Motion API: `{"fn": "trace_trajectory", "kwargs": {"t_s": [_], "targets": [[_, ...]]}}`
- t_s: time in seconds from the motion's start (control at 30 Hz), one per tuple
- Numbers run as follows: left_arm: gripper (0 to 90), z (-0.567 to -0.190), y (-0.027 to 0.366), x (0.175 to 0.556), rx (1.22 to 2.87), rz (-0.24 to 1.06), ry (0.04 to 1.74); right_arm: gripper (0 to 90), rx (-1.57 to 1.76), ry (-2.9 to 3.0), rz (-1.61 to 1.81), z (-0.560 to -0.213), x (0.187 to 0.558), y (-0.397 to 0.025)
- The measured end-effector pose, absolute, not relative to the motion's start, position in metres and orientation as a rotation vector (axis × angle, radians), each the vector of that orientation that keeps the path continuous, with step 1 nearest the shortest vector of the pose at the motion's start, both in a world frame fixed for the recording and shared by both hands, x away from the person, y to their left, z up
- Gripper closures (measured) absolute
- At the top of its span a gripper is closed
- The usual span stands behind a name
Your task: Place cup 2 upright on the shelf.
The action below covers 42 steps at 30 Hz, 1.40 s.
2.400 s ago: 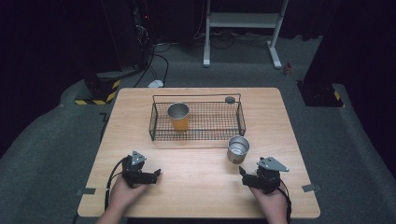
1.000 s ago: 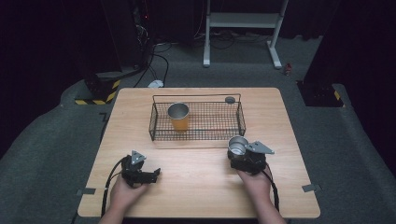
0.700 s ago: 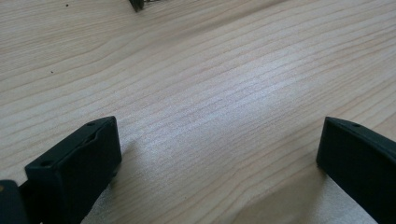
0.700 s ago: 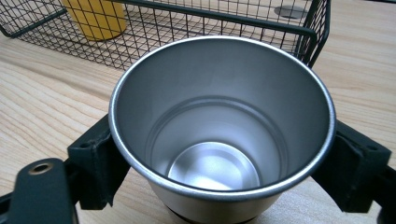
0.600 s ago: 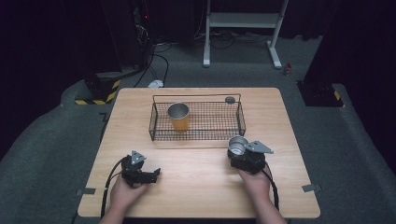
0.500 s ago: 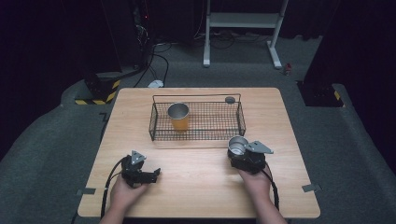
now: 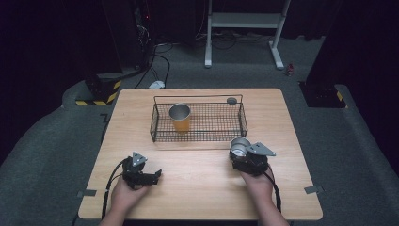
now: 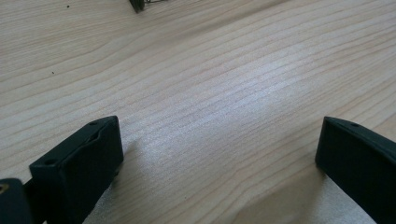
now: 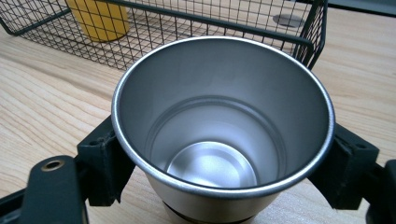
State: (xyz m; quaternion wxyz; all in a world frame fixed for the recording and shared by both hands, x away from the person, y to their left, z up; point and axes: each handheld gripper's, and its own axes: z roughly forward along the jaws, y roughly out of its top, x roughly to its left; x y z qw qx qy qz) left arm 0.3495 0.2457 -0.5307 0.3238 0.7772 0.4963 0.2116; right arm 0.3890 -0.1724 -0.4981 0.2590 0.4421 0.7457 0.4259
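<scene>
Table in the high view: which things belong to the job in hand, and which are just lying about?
In the job:
steel cup, between the right gripper's jaws
wire basket
orange cup inside the basket

Lying about:
left gripper, open over bare table
small dark disc

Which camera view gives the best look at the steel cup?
The right gripper view: the steel cup is close, its empty inside visible, a black finger at each side. The high view shows it small, in front of the wire basket. The left gripper view shows bare table.
</scene>
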Motion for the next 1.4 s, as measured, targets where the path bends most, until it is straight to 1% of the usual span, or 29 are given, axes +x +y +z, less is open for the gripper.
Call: {"fn": "trace_trajectory", "kwargs": {"t_s": [0.93, 1.4], "targets": [[1.9, -0.531, 0.246, 0.349, 2.033, 0.555, 1.305, 18.5, 1.162, 1.989, 1.189, -0.485, 0.371, -0.164], [1.6, -0.531, 0.246, 0.349, 2.042, 0.554, 1.298, 18.5, 1.194, 1.974, 1.200, -0.477, 0.375, -0.164]]}}
